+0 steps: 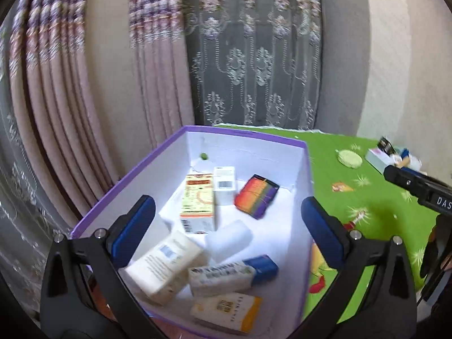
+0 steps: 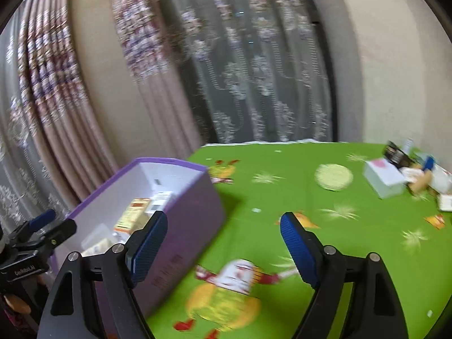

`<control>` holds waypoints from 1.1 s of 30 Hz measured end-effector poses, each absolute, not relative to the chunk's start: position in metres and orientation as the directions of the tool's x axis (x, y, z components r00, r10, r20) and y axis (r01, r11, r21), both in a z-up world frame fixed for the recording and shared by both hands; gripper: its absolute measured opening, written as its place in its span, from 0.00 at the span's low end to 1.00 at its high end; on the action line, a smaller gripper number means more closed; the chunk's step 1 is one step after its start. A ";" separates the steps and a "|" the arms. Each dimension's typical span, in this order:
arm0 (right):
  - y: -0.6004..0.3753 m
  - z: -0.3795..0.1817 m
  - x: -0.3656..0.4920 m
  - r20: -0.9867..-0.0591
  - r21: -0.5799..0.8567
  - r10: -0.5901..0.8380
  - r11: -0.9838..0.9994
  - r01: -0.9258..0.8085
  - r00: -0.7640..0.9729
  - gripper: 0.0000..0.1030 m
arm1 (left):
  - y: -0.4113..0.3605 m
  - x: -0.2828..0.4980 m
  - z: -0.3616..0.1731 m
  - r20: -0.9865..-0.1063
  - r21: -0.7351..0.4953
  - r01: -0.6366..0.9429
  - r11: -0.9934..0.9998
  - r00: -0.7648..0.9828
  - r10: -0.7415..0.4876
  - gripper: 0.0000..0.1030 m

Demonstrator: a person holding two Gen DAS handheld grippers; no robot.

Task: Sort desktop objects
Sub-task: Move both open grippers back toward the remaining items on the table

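The left claw (image 1: 228,227) is hanging wide open and empty over the purple box (image 1: 306,186), so a drop looks done. The right claw (image 2: 223,244) is wide and empty too, over the green worktop (image 2: 282,197). Next, one claw is needing to fetch from the far pile (image 2: 406,169). Inside the box, many small packs (image 1: 197,200) are lying jumbled.

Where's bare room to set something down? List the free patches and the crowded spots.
Free: green tablecloth between the purple box and the round green pad; also the box's far end. Crowded: the box's near half, and the small boxes piled by the wall.
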State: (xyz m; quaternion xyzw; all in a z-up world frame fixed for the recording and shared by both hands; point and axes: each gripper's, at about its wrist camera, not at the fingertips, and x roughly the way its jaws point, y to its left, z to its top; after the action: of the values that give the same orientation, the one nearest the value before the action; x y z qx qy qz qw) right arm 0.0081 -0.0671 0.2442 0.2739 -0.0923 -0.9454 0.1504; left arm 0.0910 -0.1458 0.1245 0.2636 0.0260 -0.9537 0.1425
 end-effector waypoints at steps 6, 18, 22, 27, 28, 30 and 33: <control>-0.011 0.231 0.025 -0.499 0.220 -0.236 -0.965 0.142 -0.834 0.81 | -0.095 0.079 0.125 -0.522 0.119 0.206 -0.971 -0.819 -0.238 1.00; 0.099 0.186 0.041 -0.555 0.241 -0.104 -0.970 -0.040 -0.825 0.82 | 0.013 0.041 0.112 -0.568 0.260 0.017 -0.965 -0.806 -0.167 1.00; 0.123 0.175 0.042 -0.583 0.217 -0.050 -0.971 -0.096 -0.811 0.82 | 0.039 0.020 0.103 -0.594 0.279 -0.034 -0.960 -0.792 -0.145 1.00; 0.142 0.165 0.036 -0.621 0.197 -0.020 -0.972 -0.132 -0.783 0.82 | 0.055 -0.009 0.087 -0.640 0.254 -0.073 -0.964 -0.761 -0.111 1.00; 0.144 0.163 0.032 -0.636 0.179 -0.006 -0.974 -0.140 -0.771 0.82 | 0.058 -0.016 0.083 -0.651 0.244 -0.076 -0.967 -0.752 -0.105 1.00; 0.149 0.161 0.025 -0.652 0.154 0.003 -0.979 -0.136 -0.758 0.82 | 0.059 -0.035 0.074 -0.674 0.204 -0.070 -0.976 -0.734 -0.088 1.00; 0.165 0.161 0.008 -0.666 0.134 0.031 -0.978 -0.161 -0.746 0.82 | 0.054 -0.067 0.057 -0.721 0.130 -0.057 -0.990 -0.691 -0.055 1.00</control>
State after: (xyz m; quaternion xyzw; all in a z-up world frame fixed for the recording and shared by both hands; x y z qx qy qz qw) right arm 0.0077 0.1646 0.1613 0.3529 -0.0918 -0.9297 -0.0518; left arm -0.0673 0.0543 0.0570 0.3929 -0.0711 -0.9168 -0.0007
